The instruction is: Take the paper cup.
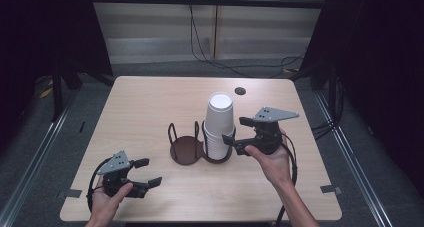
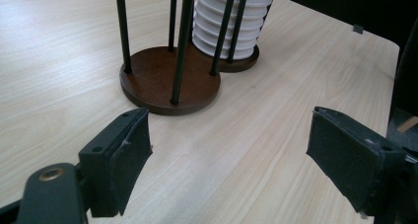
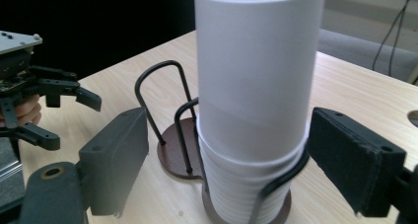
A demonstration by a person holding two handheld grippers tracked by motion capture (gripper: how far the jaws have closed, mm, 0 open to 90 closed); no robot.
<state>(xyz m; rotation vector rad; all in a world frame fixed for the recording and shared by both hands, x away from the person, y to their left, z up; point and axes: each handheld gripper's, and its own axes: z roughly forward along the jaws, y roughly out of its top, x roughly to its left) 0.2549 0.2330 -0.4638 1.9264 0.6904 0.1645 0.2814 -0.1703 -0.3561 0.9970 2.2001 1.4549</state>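
At frame centre: cup stack [image 1: 219, 124] in wire holder [image 1: 200, 144] | light, thin, crushable; grip mid-wall gently | right gripper [image 1: 236, 135] jaws apart, probably not touching | left gripper [image 1: 148, 173] spread, empty

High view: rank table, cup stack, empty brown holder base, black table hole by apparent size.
1. table
2. cup stack
3. empty brown holder base
4. black table hole

No ties; the gaps are plain, so nearness to the camera changes nothing.
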